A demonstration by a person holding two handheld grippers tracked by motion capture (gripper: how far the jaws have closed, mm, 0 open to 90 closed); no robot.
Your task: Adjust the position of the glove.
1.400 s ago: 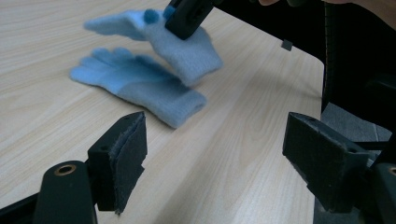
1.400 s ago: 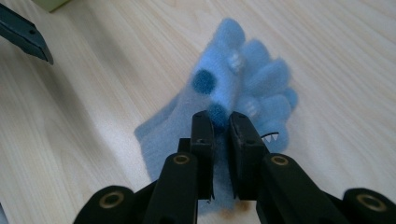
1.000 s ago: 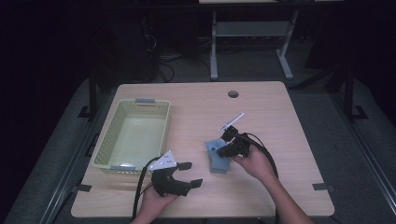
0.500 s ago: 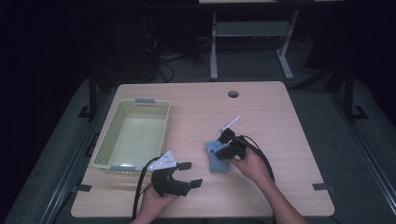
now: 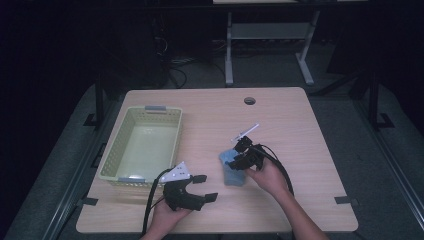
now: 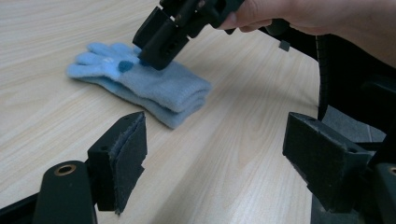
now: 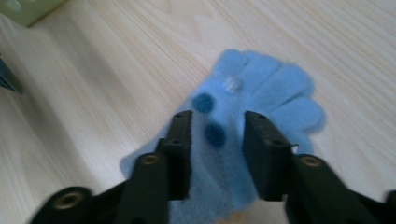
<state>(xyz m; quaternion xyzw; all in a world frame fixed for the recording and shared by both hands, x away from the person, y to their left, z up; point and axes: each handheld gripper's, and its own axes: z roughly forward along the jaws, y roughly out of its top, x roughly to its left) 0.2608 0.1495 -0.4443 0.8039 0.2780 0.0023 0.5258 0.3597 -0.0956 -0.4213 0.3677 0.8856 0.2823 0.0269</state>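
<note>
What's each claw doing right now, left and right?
Left claw: open, empty, on the table near the basket.
Right claw: open, jaws straddling the blue glove, not closed on it.

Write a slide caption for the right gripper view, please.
Right gripper descends, jaws parted, over a light blue fleece glove on the wooden table.

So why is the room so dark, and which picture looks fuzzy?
High view: light falls on the table, the room behind is nearly black. Right gripper view: blue glove and jaws look soft, slightly blurred. Left gripper view: sharper, glove fuzz clear.
</note>
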